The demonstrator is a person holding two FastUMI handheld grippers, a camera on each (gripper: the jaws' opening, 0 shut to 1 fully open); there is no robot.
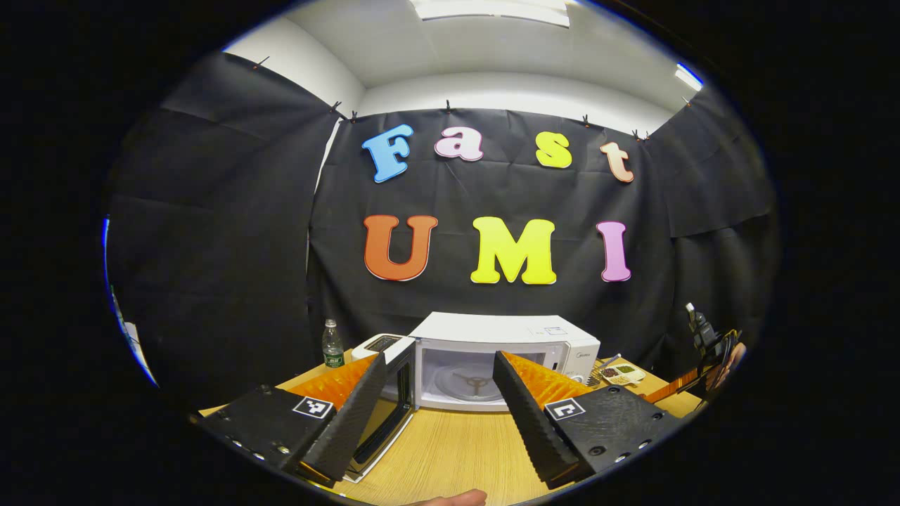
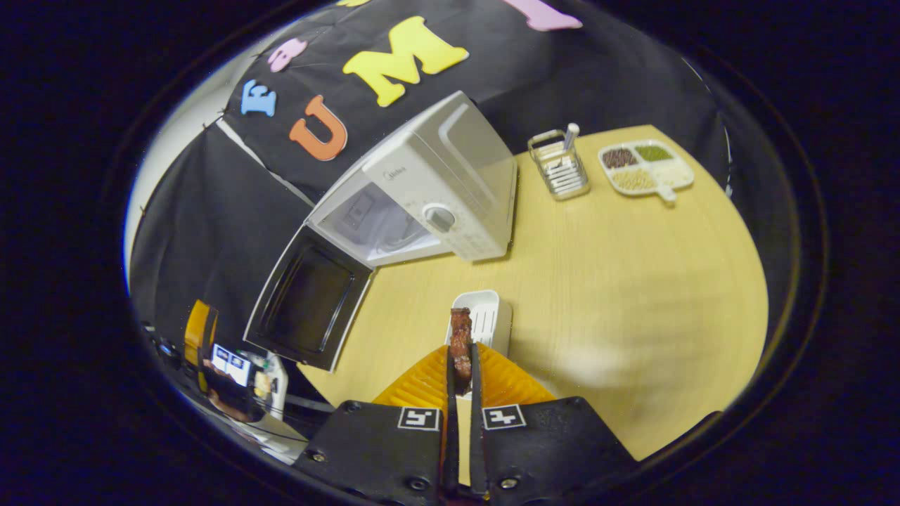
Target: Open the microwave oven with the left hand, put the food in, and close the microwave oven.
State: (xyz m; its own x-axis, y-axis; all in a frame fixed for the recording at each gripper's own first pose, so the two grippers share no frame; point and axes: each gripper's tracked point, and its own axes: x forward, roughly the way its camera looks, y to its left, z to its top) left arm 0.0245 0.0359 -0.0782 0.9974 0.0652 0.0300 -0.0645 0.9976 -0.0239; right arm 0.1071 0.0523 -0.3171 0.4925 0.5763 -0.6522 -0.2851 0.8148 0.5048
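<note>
The microwave oven (image 1: 506,358) is being observed standing on the wooden table (image 1: 450,450) against the black cloth wall, its door (image 1: 394,400) swung fully open to the left in the left gripper view. The turntable (image 1: 472,383) is being shown bare inside the cavity. The left gripper (image 1: 439,407) is being held in front of the oven with its fingers spread wide apart, nothing between them; the door is being seen just behind the left finger.

In the right gripper view, the right gripper (image 2: 460,369) is being held above the table with its fingers pressed nearly together, and a dark reddish-brown piece of food (image 2: 461,344) is being pinched between them, its upper end standing out past the fingertips. A small white ribbed tray (image 2: 485,320) is being seen on the table just beyond the food. The oven is being viewed farther off, well apart from the food, door open.

Beside the oven, a wire cutlery holder (image 2: 559,169) and a divided dish of grains (image 2: 643,167) are being noted. A green-labelled bottle (image 1: 332,344) is standing left of the oven.
</note>
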